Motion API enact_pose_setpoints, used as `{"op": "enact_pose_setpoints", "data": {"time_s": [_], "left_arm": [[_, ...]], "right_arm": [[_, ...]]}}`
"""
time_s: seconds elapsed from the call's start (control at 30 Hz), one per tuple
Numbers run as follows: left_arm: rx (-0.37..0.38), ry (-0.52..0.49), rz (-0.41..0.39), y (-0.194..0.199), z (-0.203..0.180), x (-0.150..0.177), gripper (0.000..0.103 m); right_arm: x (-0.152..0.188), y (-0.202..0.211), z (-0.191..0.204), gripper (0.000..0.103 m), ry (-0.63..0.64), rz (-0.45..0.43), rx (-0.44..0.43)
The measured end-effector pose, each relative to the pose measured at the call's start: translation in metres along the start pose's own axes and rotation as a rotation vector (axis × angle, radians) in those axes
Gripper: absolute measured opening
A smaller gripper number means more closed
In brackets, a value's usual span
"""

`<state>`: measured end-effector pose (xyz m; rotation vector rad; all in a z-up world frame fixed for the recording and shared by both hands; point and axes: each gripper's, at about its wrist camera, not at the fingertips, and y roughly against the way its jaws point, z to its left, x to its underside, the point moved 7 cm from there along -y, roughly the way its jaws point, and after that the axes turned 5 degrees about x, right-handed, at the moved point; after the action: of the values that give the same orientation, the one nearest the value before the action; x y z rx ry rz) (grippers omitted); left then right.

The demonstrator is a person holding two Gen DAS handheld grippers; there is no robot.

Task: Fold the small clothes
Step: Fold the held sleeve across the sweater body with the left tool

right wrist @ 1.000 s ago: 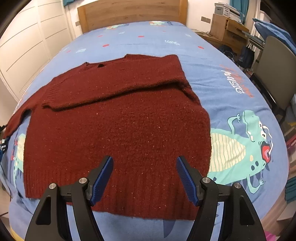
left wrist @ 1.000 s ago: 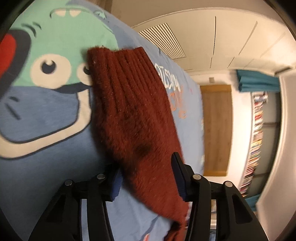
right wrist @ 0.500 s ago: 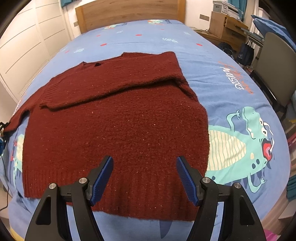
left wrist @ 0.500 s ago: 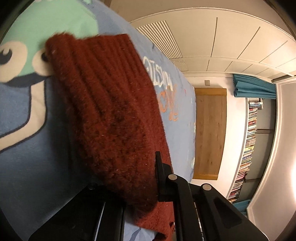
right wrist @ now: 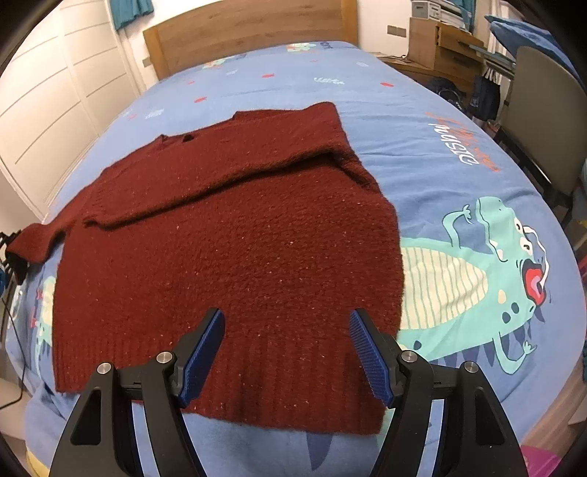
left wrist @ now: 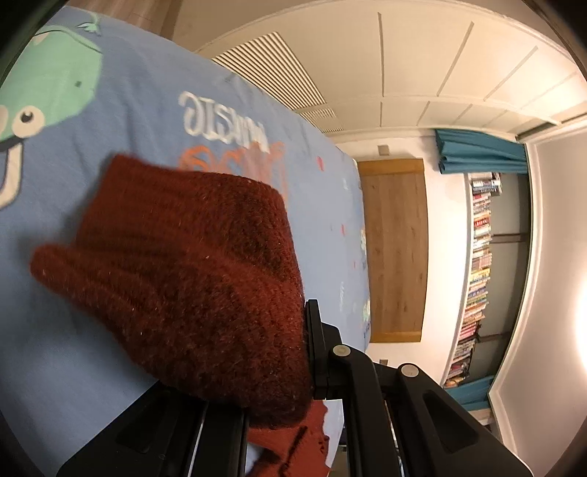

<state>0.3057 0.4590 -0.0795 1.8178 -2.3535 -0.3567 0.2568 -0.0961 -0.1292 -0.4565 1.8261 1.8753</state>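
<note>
- Blue bedding [right wrist: 422, 121] printed with green cartoon dinosaurs and orange-and-white lettering covers a bed with a wooden headboard [right wrist: 249, 27]; white wardrobe doors [right wrist: 47, 102] stand along one side and a grey chair [right wrist: 546, 110] along the other.
- Seen from the left wrist camera, a bookshelf [left wrist: 477, 279] packed with books and a teal curtain [left wrist: 477, 150] fill the far wall.
- A dark red knitted sweater [right wrist: 227, 257] lies spread flat across the middle of the bedding, its ribbed hem nearest the right camera and its top part near the headboard.
- One sleeve is folded across the chest, forming a long ridge that runs from one side of the body to the other.
- The other sleeve [left wrist: 190, 279] stretches off to the side, and its ribbed cuff end is bunched up and raised off the bedding.
- The left gripper [left wrist: 293, 370] is clamped tight on that sleeve, the knit swelling out in front of the jaws and hiding one finger almost completely.
- The right gripper [right wrist: 286, 352] hangs above the hem with its blue pads [right wrist: 367, 356] spread well apart, holding nothing.
</note>
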Motion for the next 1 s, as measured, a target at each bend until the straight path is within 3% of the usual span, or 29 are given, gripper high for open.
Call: {"op": "enact_pose_setpoints", "data": {"time_s": [0.33,0.73,1.0], "left_arm": [[0.062,-0.062,0.102,-0.045,-0.062,0.064,0.006],[0.137,-0.161,0.305,-0.128,-0.144,0.180,0.006],[0.116,-0.214,0.428,-0.171,-0.157,0.249,0.006]], "right_arm": [[0.007,0.013,-0.026,0.072,-0.057,-0.033,-0.030],[0.023,0.018,-0.051,0.072,-0.089,-0.055,-0.054],[0.028,0.015,-0.066,0.072,-0.125,-0.054,-0.092]]}}
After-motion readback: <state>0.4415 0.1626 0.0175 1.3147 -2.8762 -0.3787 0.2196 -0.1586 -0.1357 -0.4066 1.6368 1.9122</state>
